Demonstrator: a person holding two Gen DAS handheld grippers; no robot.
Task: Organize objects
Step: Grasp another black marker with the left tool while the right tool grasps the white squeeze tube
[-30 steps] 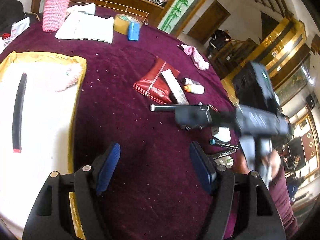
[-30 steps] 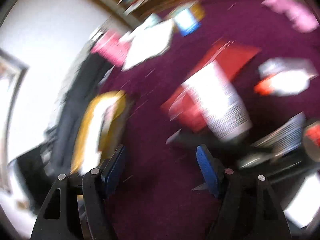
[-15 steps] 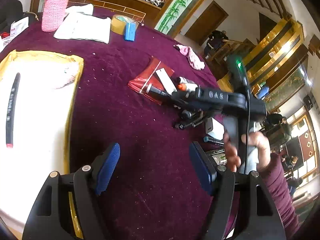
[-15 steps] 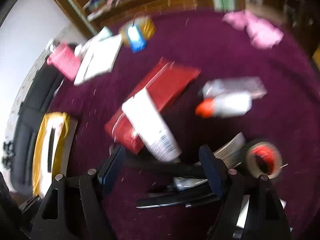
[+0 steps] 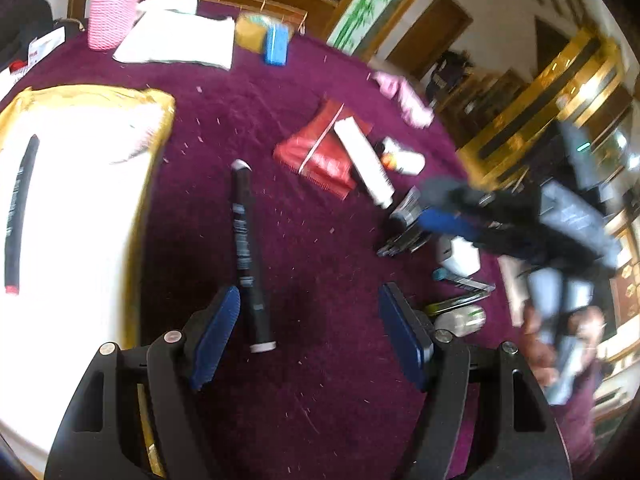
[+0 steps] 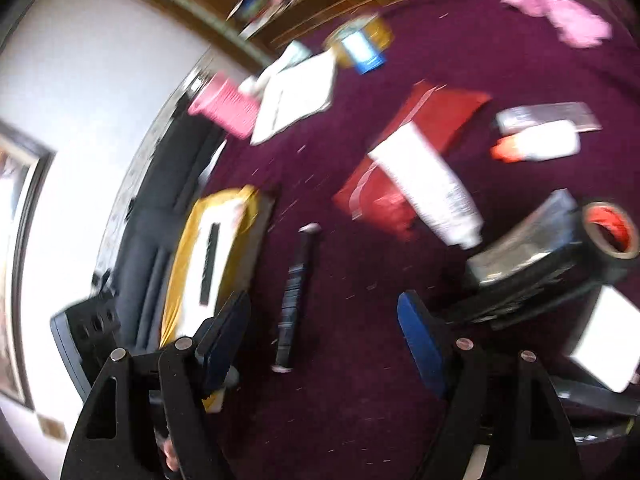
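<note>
A black tube [image 5: 248, 256] with a white cap lies on the purple cloth, just ahead of my left gripper [image 5: 310, 320] and close to its left finger. The left gripper is open and holds nothing. In the right wrist view the same black tube [image 6: 294, 296] lies on the cloth ahead of the right gripper [image 6: 324, 328], which is open and apart from it. From the left wrist view the right gripper [image 5: 460, 216] is a blur at the right, held by a hand [image 5: 560, 344]. A white tray [image 5: 80, 216] with a yellow rim holds another black tube [image 5: 18, 208].
A red packet [image 5: 320, 152], a white tube [image 5: 364, 160] and an orange-capped bottle [image 5: 404, 160] lie mid-table. Pens [image 5: 460, 280] and a tape roll [image 6: 608, 232] clutter the right. A pink basket [image 5: 112, 8], white papers [image 5: 176, 40] and a pink cloth [image 5: 404, 96] sit at the back.
The right gripper carried the black tube in over the cloth, let it go in front of my left gripper, and drew back to the right. The left gripper stayed open.
</note>
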